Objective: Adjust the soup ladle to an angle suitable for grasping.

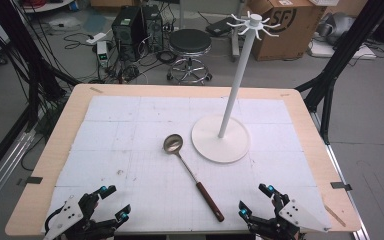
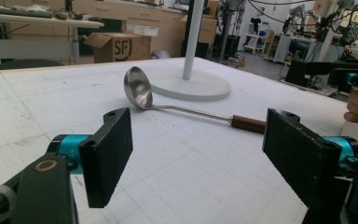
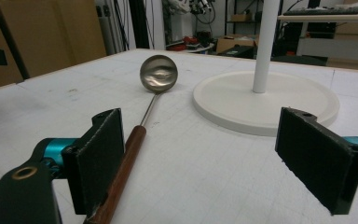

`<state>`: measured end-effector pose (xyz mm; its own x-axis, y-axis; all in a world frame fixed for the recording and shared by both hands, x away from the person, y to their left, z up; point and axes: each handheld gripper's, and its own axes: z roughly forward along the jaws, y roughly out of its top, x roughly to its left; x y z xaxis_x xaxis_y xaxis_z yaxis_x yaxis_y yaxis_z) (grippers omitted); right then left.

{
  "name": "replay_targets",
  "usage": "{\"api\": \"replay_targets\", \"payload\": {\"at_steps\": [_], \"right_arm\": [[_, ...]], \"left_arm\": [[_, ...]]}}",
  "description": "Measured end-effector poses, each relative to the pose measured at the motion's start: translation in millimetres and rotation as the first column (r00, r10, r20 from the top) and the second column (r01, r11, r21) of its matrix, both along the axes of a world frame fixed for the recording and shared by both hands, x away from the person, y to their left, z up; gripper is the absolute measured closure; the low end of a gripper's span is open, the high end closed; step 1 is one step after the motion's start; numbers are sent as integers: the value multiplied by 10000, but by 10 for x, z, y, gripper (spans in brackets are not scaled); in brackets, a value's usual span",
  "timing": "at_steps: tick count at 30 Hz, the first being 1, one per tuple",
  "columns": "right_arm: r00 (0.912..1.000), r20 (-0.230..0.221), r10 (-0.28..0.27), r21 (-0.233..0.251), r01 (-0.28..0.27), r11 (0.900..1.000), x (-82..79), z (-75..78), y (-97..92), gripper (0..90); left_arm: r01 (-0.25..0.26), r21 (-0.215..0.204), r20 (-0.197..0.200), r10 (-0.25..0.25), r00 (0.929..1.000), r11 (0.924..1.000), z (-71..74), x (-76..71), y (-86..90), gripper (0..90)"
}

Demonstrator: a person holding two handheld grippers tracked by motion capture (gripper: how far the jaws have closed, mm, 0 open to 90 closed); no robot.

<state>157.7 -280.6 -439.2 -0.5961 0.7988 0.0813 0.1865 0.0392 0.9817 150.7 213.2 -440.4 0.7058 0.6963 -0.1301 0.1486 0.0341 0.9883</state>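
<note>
A ladle (image 1: 191,172) lay on the desk (image 1: 60,135) between both grippers, its handle slanting toward the right gripper (image 1: 256,202) — the nearer one. The left gripper (image 1: 112,203) and the right both gaped wide, empty.

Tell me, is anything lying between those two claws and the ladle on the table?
Nothing visible does. The ladle lies alone on the white mat, with bare mat between it and both the left gripper and the right gripper. The white hook stand sits beyond the ladle's bowl, not in the way.
</note>
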Motion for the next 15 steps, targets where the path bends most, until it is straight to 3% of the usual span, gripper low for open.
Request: {"api": "replay_targets", "payload": {"at_steps": [8,11,15], "right_arm": [[9999,-121,102,77,-101,9999,28,2,56,232],[9994,-226,243,79,-241,9997,25,26,68,336],[9966,-519,636,145,-629,9979,45,88,90,563]], "left_arm": [[-76,47,21,76,10000,10000,11,-19,11,249],[-84,-12,58,84,9999,10000,14,-27,20,249],[-23,67,56,23,10000,10000,12,-27,9,249]]}}
